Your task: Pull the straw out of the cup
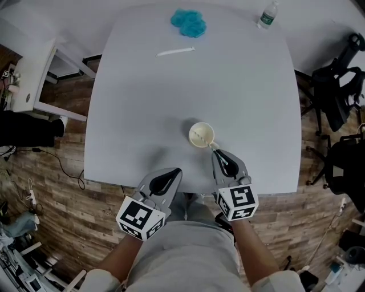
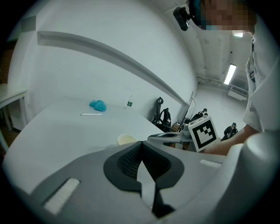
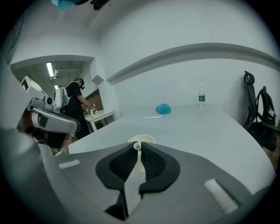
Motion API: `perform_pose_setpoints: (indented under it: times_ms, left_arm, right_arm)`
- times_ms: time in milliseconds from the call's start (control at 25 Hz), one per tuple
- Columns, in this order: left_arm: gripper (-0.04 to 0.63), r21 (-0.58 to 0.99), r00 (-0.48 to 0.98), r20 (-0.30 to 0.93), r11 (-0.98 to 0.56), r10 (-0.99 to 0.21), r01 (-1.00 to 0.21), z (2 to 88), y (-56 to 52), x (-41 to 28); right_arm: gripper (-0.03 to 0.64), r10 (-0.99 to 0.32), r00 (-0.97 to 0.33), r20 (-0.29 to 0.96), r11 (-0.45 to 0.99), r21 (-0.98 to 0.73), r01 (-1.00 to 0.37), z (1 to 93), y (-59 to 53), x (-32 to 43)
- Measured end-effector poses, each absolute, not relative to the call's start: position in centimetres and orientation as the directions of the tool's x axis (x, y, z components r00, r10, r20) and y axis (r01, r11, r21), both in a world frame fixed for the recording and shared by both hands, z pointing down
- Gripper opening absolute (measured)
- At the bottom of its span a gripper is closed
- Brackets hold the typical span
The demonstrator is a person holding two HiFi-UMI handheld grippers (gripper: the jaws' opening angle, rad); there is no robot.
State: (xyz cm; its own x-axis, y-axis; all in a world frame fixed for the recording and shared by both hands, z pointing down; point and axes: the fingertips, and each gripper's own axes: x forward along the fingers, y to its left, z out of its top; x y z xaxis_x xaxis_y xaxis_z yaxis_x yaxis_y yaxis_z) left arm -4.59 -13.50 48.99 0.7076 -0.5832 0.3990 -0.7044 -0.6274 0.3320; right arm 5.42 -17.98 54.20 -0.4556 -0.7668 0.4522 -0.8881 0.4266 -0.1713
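Note:
A cream paper cup (image 1: 201,135) stands on the white table (image 1: 142,114) near its front edge. A white straw (image 1: 212,145) leans out of the cup toward my right gripper (image 1: 217,153), whose jaws are shut on the straw's upper end. In the right gripper view the straw's tip (image 3: 137,145) sits pinched between the pads, with the cup (image 3: 142,140) just beyond. My left gripper (image 1: 175,171) hovers at the table's front edge, left of the cup, shut and holding nothing. From the left gripper view the cup (image 2: 127,139) shows ahead of the closed left gripper (image 2: 141,145).
Far across the table lie a white wrapped straw (image 1: 175,51), a blue cloth (image 1: 189,23) and a water bottle (image 1: 267,15). Black chairs (image 1: 336,97) stand to the right and a white side table (image 1: 34,74) to the left. A person works in the background (image 3: 78,103).

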Motion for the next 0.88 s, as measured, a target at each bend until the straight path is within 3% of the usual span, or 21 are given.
perform_pose_setpoints:
  times_ms: [880]
  left_arm:
    - [0.019,0.299,0.706,0.366,-0.642,-0.606,-0.706,46.6,-11.7,-4.6]
  right_arm:
    - [0.029,-0.799,-0.455,0.394,0.428,-0.159,-0.89,50.0,-15.7,7.1]
